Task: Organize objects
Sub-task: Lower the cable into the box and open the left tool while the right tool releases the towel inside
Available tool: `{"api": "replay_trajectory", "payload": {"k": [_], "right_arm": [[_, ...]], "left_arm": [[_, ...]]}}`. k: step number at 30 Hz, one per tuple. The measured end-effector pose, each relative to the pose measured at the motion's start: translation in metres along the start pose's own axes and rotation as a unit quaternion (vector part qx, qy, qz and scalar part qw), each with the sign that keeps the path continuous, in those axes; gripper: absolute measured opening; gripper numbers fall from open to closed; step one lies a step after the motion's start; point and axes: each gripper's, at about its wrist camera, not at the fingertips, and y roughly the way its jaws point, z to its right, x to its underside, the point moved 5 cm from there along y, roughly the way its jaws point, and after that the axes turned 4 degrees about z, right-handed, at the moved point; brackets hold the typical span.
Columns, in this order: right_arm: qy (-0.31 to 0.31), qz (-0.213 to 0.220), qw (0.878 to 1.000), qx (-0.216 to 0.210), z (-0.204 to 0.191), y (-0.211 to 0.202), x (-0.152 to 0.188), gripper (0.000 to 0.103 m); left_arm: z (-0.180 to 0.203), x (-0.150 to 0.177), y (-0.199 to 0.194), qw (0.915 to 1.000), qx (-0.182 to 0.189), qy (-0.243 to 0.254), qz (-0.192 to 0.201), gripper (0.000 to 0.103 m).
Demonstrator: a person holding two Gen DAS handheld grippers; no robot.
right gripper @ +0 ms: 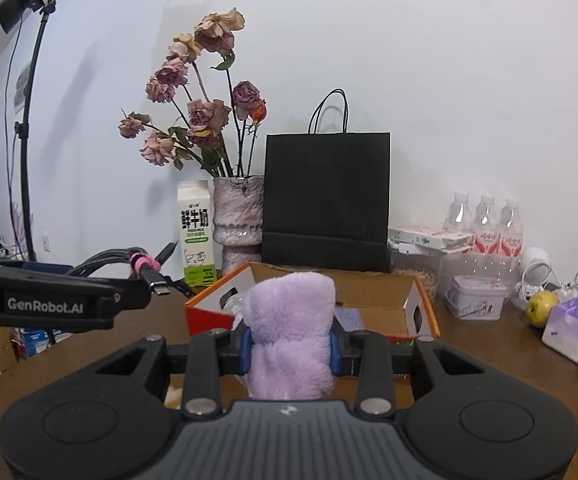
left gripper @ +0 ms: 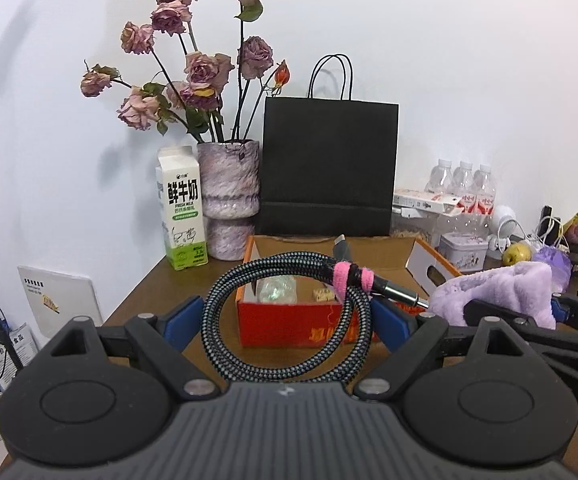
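My left claw (left gripper: 285, 316) is clamped wide on the coiled cable (left gripper: 289, 320); my right claw (right gripper: 289, 346) is clamped on the purple cloth (right gripper: 291, 332); both hang before the box (right gripper: 381, 300) on the desk (right gripper: 489, 352).

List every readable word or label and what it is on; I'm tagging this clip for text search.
"GenRobot.AI": side of the left gripper.
"鲜牛奶" over "FRESH MILK": front of the milk carton.
Smaller print on the carton's green band: too small to read.
Red labels on the water bottles: blurred.
White sign beside the table: too small.
Tin and flat boxes: unreadable.
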Motion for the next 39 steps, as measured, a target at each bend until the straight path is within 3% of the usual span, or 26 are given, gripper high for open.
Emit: {"api": "replay_trajectory", "payload": {"k": [21,39], "right_arm": [[0.012,0.012,1.0,0.005,0.025,0.074,-0.026,0.033],[0.024,0.003,1.0,0.02,0.046,0.137,-0.03,0.033]], "left_arm": [[0.019,-0.032,0.08,0.9996,-0.005,-0.027,0.007,0.09],[0.021,-0.044,0.145,0.9995,-0.011,-0.028,-0.01,0.09]]}}
